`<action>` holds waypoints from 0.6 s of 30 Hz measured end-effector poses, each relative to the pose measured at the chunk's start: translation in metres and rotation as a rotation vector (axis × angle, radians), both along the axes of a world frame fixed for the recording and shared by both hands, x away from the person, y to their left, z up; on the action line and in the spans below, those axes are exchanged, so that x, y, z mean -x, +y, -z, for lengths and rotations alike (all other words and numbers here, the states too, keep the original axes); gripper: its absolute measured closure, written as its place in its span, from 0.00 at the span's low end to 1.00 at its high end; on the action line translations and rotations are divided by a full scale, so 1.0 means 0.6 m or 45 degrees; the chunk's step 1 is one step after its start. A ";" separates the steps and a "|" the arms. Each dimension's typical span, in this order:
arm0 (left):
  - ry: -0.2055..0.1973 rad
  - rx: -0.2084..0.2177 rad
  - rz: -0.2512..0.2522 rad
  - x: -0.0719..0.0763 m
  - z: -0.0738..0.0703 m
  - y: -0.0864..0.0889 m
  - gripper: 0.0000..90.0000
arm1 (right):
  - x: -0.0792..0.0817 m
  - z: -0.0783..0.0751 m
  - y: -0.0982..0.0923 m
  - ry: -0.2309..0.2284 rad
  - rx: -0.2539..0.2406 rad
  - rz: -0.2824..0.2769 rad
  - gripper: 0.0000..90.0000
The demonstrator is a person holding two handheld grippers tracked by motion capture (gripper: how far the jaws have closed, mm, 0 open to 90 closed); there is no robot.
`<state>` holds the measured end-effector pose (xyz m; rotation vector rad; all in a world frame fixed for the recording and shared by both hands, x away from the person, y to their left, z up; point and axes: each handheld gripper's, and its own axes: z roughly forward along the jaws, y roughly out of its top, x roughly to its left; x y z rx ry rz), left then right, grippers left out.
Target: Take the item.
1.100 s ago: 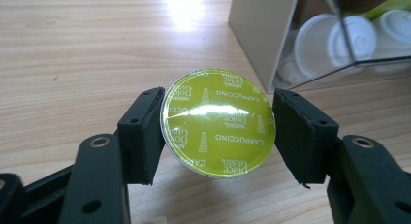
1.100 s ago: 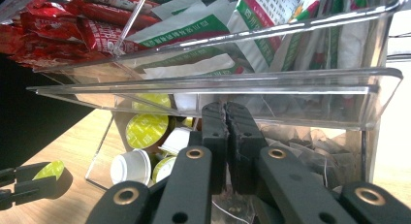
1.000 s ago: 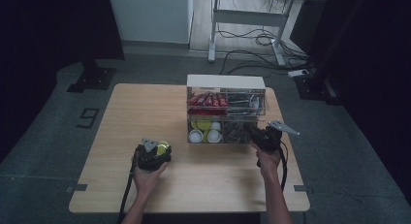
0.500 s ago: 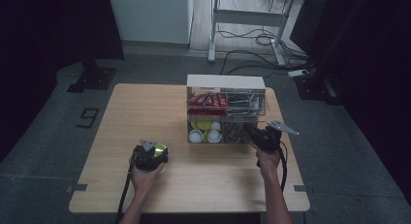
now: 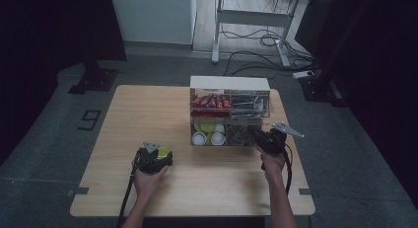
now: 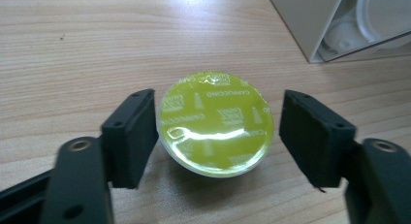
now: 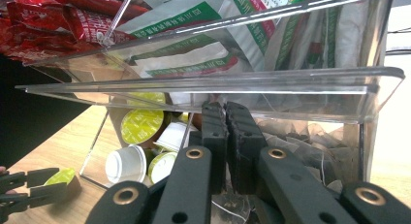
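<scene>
**Coffee pod sits between the open claw, not yet gripped**

The left claw (image 6: pixel 218 136) is spread wide. A round coffee pod (image 6: pixel 215 129) with a shiny yellow-green lid sits on the worktop (image 6: pixel 72 44) between its two black jaws. One jaw is just beside the pod's edge, maybe touching it. The other jaw stands apart from it, with bare wood in the gap. So the claw is not squeezing anything. From above, the left claw (image 5: pixel 156 158) and the pod (image 5: pixel 164 152) are near the front of the worktop (image 5: pixel 148 109), off to the left of the clear box (image 5: pixel 229 114).

The right claw (image 7: pixel 225 132) is pressed closed, jaw against jaw. I cannot see anything caught between the jaws. It pokes into the lower part of the clear box (image 7: pixel 218 86), where see-through tea bags (image 7: pixel 310 151) lie. From above, the right claw (image 5: pixel 263 138) is at the front right corner of the box.

The box is well stocked. Red packets (image 5: pixel 211 101) and green-and-white packets (image 7: pixel 194 44) lie in the top part. More pods (image 7: pixel 140 127) and small white cups (image 7: pixel 127 166) sit in the lower left part.

It looks like one pod is out of the box. If it is being picked up, the squeeze and the lift are still to do. If it was just set down, the left claw only needs to pull away. The pictures do not tell me which.
</scene>
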<state>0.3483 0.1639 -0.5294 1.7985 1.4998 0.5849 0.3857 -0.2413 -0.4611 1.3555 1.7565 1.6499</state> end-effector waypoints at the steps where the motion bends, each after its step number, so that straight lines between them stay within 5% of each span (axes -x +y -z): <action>1: -0.004 0.003 0.001 0.001 -0.001 0.001 0.30 | 0.000 0.000 0.000 -0.001 0.000 0.001 0.96; 9: -0.076 0.026 0.019 0.023 -0.022 0.016 0.26 | 0.000 0.000 -0.001 0.001 -0.003 0.003 0.96; 18: -0.091 0.011 0.053 0.048 -0.026 0.037 0.28 | 0.001 0.002 0.000 0.004 0.004 0.004 0.96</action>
